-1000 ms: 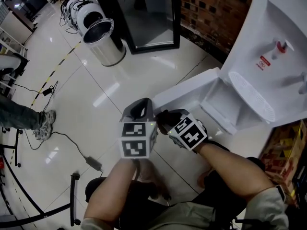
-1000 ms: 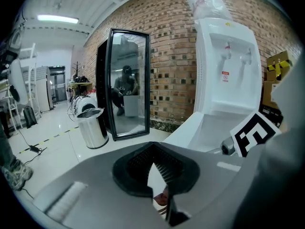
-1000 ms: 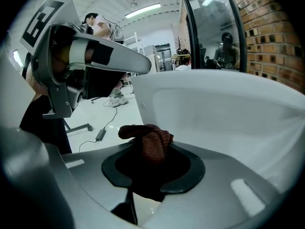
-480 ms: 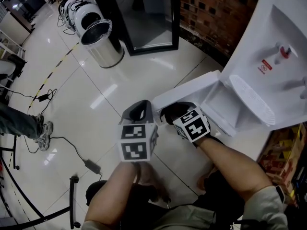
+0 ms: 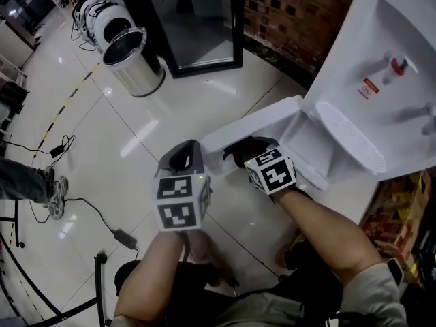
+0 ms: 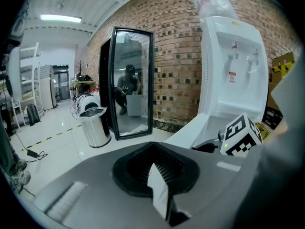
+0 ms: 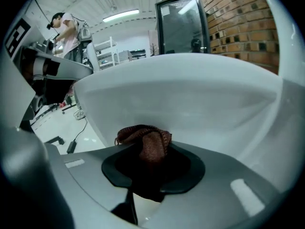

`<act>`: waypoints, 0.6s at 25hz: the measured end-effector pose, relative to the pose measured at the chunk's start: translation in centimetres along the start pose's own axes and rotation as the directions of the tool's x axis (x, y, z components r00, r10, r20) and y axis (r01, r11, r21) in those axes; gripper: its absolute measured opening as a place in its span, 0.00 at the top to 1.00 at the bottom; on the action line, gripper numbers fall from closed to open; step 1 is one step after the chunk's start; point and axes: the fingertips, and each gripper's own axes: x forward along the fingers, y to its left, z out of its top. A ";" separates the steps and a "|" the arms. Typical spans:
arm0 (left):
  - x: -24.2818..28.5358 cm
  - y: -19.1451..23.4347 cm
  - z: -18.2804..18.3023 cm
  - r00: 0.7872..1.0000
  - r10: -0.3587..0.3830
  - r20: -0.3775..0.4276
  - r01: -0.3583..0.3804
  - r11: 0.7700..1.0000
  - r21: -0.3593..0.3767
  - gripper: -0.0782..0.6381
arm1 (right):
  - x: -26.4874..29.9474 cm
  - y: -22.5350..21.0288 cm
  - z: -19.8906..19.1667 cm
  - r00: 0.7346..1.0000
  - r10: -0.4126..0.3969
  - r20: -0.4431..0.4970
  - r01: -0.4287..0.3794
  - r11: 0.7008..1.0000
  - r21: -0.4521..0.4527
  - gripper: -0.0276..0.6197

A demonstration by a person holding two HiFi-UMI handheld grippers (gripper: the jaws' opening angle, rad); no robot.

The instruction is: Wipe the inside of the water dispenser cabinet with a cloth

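The right tool (image 5: 240, 152) points its tip at the inner side of the open white door (image 5: 262, 122) of the water dispenser (image 5: 354, 39), which stands by the brick wall (image 5: 293, 12). The left tool (image 5: 182, 157) hangs just beside it over the tiled floor (image 5: 129, 155). A steel bin (image 5: 133, 61) stands well apart.

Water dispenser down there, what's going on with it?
A person crouching before the white water dispenser holds a gripper in each hand. The right gripper is shut on a reddish-brown cloth, close to the white inner side of the open cabinet door. The left gripper is shut and empty, held off to the side.
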 end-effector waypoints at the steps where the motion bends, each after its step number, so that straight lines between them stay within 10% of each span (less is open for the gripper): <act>1: 0.0 0.0 0.0 1.000 0.003 0.001 -0.003 1.000 0.001 0.89 | -0.3 -1.1 -0.1 1.000 -0.028 0.006 0.028 0.999 0.022 0.76; 15: 0.2 -0.7 0.1 1.000 0.018 0.001 -0.018 0.999 0.043 0.89 | -6.1 -12.7 -1.3 0.950 -0.310 0.043 0.282 0.907 0.314 0.77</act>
